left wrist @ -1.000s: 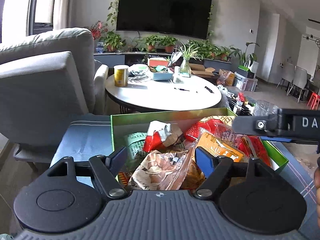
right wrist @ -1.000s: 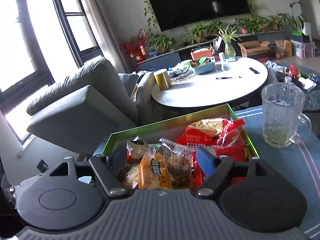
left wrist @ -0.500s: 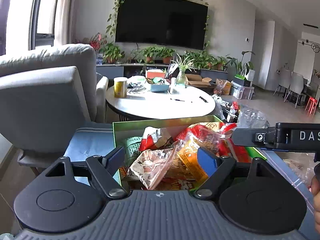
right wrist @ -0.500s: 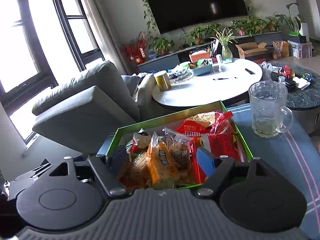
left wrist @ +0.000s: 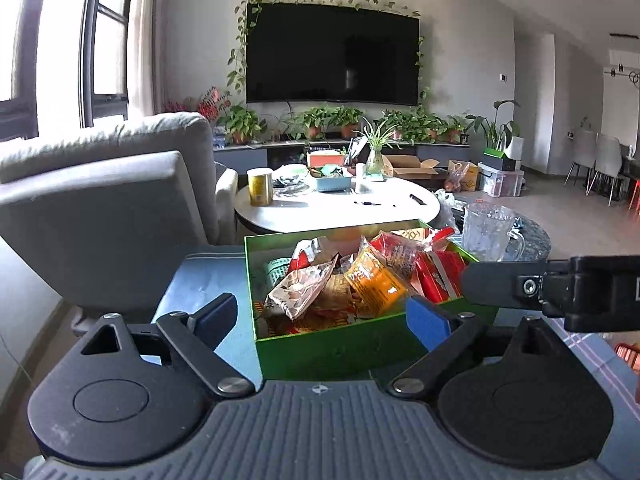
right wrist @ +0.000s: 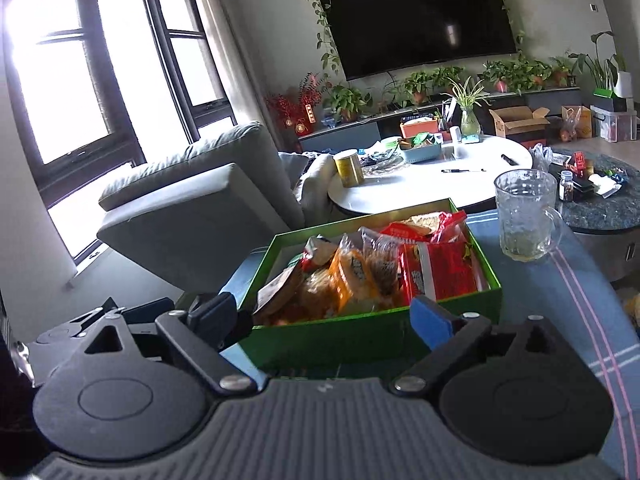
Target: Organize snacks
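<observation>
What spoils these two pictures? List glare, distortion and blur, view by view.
Left wrist view: the white round table is blown out by glare and the window is overexposed. Right wrist view: the window washes out, and fisheye bends its frame; the TV carries a small reflection. Neither view shows noticeable blur.

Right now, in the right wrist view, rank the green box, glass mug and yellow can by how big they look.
1. green box, clearly largest.
2. glass mug.
3. yellow can, smallest, though it stands farther from the camera, so its true size against the mug is unsure.

Both wrist cameras are looking forward, slightly downward, from close behind the green box (left wrist: 360, 344) (right wrist: 360, 340), sharing the television (left wrist: 332, 60) (right wrist: 420, 16) beyond.
</observation>
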A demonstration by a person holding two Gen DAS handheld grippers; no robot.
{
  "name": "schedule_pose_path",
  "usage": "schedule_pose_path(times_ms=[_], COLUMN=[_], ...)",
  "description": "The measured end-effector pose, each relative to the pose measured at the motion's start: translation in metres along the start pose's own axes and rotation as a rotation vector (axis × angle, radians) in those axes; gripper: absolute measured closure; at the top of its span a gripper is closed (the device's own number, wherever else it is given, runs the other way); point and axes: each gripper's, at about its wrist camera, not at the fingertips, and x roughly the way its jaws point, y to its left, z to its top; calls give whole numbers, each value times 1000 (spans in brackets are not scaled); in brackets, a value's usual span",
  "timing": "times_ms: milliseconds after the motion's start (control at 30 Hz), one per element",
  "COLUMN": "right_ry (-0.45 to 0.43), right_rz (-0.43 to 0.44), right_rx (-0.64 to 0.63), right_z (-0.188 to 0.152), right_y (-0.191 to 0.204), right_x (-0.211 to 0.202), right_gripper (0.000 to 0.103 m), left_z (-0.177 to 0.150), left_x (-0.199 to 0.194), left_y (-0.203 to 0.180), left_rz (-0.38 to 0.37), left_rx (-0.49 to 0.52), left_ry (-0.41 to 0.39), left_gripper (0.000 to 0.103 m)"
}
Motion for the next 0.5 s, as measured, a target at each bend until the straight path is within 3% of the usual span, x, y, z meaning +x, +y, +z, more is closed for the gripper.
schedule_pose_path(times_ms=[500], right_ry=[-11], right_rz=[-16], right_rx=[1], right_z=[-20], right_y=[11], right_x=[-32], right_gripper=[38], left_z=[-11], left_x=[-40], left_y=[-4], left_rz=[8], left_rx=[-23], left_ry=[29], left_gripper=[12])
